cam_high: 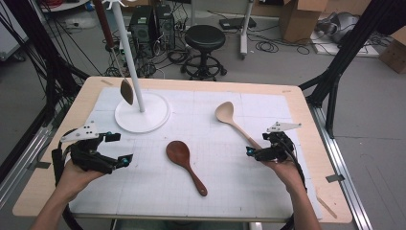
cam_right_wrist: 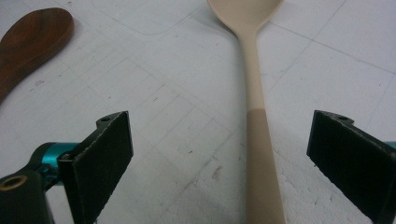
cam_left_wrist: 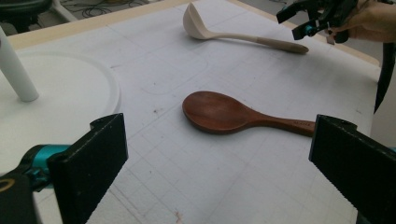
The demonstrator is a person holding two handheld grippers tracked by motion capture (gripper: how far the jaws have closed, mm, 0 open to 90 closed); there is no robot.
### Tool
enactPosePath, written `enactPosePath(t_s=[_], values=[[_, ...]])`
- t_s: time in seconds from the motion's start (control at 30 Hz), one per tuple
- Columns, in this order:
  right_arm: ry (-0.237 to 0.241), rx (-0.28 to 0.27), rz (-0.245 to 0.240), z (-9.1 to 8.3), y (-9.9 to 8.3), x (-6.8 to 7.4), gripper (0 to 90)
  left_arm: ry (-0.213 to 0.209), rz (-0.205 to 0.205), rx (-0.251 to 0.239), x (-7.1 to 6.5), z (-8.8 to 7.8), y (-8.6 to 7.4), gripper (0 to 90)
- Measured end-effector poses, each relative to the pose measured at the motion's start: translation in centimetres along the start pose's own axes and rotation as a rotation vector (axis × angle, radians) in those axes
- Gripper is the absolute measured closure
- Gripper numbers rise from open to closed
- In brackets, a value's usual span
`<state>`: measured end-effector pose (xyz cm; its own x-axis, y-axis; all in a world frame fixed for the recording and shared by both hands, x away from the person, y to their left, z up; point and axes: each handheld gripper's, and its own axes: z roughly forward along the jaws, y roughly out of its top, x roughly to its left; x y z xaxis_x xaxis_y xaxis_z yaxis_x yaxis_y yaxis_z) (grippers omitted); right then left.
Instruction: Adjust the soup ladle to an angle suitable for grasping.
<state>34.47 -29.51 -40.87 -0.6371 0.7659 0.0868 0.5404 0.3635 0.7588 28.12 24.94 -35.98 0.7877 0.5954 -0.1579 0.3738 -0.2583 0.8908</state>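
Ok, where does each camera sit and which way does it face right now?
High view: above the person's side, facing forward and down on the table; forearms, left tool and right tool show.
Left gripper view: on the left tool, facing the dark wooden spoon; its open jaws show.
Right gripper view: on the right tool, facing along the pale spoon; its open jaws straddle the handle.
All three share both spoons.

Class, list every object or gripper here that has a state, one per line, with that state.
Dark brown wooden spoon: lying flat, untouched.
Pale beige ladle: lying on the mat, handle between open jaws.
Dark hanging spoon: suspended beside the white stand.
Left gripper: open.
Right gripper: open.
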Motion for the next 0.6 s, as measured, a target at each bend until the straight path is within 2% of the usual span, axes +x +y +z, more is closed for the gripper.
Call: enactPosePath(t_s=[0.1,0.43,0.6], values=[[-0.006,-0.002,0.011,0.0,0.0,-0.2,6.1,0.003,-0.006,-0.001,-0.1,0.2,-0.3,1.7],[-0.004,0.022,0.018,0.8,0.2,-0.3,6.1,0.004,0.002,0.013,-0.3,0.6,-0.9,1.7],[-0.019,0.032,0.022,1.3,0.5,-0.6,6.1,-0.005,0.004,0.013,-0.4,0.8,-1.2,1.7]])
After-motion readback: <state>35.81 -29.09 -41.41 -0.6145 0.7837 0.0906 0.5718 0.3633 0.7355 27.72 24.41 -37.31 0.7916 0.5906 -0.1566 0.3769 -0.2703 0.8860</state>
